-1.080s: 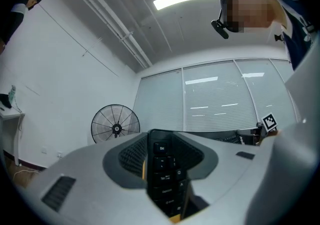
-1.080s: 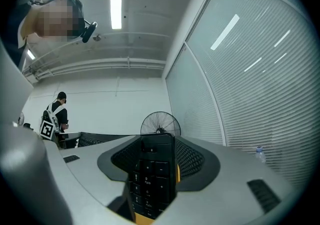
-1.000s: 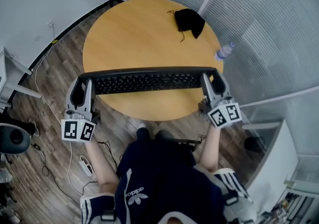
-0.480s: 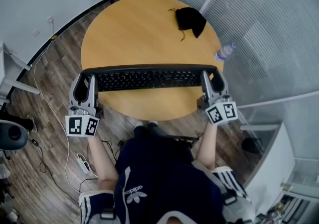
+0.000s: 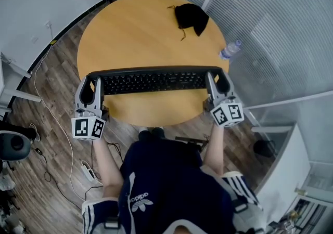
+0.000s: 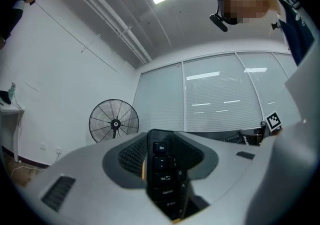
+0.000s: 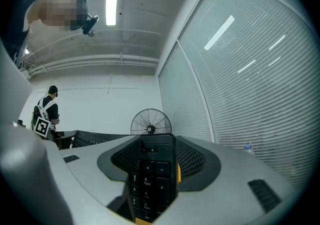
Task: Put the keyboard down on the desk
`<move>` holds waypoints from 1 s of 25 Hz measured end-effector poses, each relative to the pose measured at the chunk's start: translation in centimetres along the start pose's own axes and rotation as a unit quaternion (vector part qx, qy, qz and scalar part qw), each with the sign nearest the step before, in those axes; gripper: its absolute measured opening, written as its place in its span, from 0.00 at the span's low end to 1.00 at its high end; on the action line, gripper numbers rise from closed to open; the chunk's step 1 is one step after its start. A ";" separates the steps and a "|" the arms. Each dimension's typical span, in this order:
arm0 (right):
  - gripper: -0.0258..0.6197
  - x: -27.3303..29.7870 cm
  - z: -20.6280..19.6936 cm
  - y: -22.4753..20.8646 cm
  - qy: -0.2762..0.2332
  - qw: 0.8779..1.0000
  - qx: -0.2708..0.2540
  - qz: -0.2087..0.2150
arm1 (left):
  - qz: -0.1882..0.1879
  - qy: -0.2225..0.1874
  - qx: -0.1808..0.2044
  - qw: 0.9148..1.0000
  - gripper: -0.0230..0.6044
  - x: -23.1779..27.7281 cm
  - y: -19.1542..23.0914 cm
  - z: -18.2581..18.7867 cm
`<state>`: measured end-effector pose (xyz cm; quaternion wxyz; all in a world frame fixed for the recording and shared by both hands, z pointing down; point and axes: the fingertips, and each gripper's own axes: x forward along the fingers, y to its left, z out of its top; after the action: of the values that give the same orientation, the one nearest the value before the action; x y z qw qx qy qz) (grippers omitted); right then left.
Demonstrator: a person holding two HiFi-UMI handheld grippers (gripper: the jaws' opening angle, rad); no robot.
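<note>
Head view: the keyboard (image 5: 153, 80) lies level over the near part of the round worktop (image 5: 140, 30), one end in the left gripper (image 5: 91, 85) and the other in the right gripper (image 5: 217, 82).

Left gripper view: its fingers (image 6: 80, 176) are clamped on the Esc end.

Right gripper view: the fingers (image 7: 240, 179) there pinch the number-pad end.

I'd lower both ends together, keeping it flat, and let go only once it rests.

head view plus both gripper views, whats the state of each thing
keyboard: held level by both ends over the table's near half, keys up
left gripper: shut on the keyboard's Esc end
right gripper: shut on the keyboard's numpad end
black cloth: crumpled, lying on the table's far side
water bottle: capped, at the table's right edge
</note>
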<state>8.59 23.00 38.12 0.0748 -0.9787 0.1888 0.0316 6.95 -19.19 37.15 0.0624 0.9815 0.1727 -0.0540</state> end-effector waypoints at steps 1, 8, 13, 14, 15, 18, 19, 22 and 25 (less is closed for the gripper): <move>0.35 0.0 0.1 0.1 0.000 1.000 -0.002 0.000 | 0.000 0.000 0.000 1.000 0.26 0.0 0.0 0.0; 0.35 0.1 0.7 0.8 0.003 1.000 -0.010 0.013 | 0.015 -0.007 -0.003 1.000 0.27 -1.3 0.1 0.3; 0.35 0.8 1.1 1.1 0.005 1.000 -0.012 0.023 | 0.030 -0.011 -0.004 0.999 0.27 -2.0 0.3 0.7; 0.35 0.7 0.8 1.3 0.007 1.000 -0.011 0.025 | 0.032 -0.009 -0.004 0.999 0.27 -2.3 0.4 0.6; 0.35 0.6 0.7 1.5 0.007 1.000 -0.010 0.027 | 0.034 -0.007 -0.004 0.999 0.27 -2.5 0.5 0.5; 0.35 0.7 0.9 1.8 0.012 0.999 -0.012 0.032 | 0.040 -0.002 -0.003 0.999 0.27 -2.8 0.5 0.9; 0.35 0.7 1.0 2.0 0.014 0.999 -0.011 0.033 | 0.041 -0.002 -0.003 0.999 0.27 -2.8 0.5 1.2; 0.35 0.5 0.9 1.8 0.012 1.000 0.001 0.029 | 0.041 0.001 0.002 0.999 0.27 -2.8 0.6 1.5; 0.35 2.0 0.2 1.6 0.021 0.999 -0.005 0.032 | 0.041 0.016 0.011 0.999 0.27 -1.5 1.4 0.1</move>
<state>9.79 20.86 37.49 0.0644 -0.9731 0.2209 0.0144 6.03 -21.04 37.36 0.0507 0.9891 0.1331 -0.0377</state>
